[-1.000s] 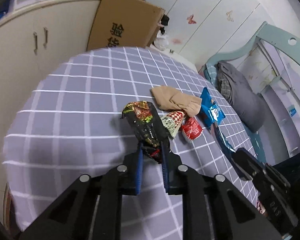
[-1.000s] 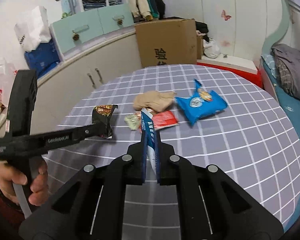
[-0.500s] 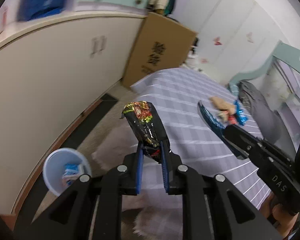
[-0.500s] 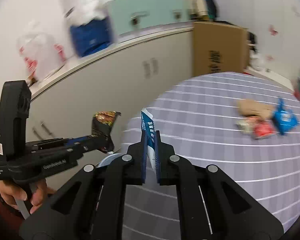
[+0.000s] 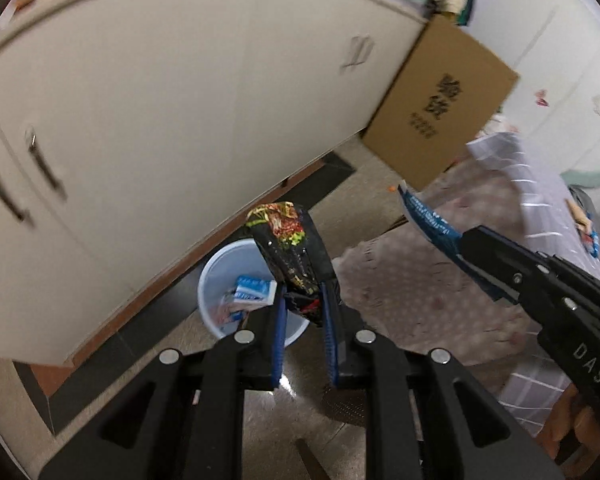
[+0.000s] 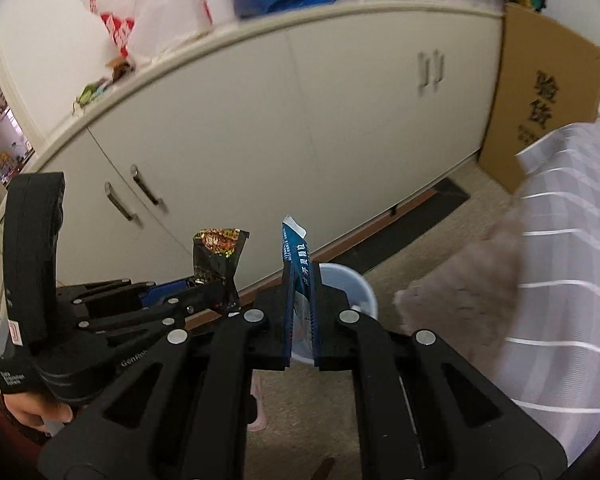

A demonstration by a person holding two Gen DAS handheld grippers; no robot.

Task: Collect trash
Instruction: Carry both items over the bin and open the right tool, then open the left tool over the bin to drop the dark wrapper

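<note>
Above the light-blue waste bin [image 5: 220, 272] on the floor, the left gripper [image 5: 303, 312] is clamped on a black snack wrapper [image 5: 290, 248]; the right gripper [image 6: 302, 320] is clamped on a blue wrapper [image 6: 298, 268] beside it.

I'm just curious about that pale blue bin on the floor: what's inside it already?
In the pale blue bin, a blue-and-white packet lies over some reddish-white wrappers. The black wrapper held in the left gripper hides the bin's right side, so anything there is unseen.

both wrist views angle steeply down, close over the shared pale bin [image 5: 220, 276] by the cabinet [image 6: 300, 128].
</note>
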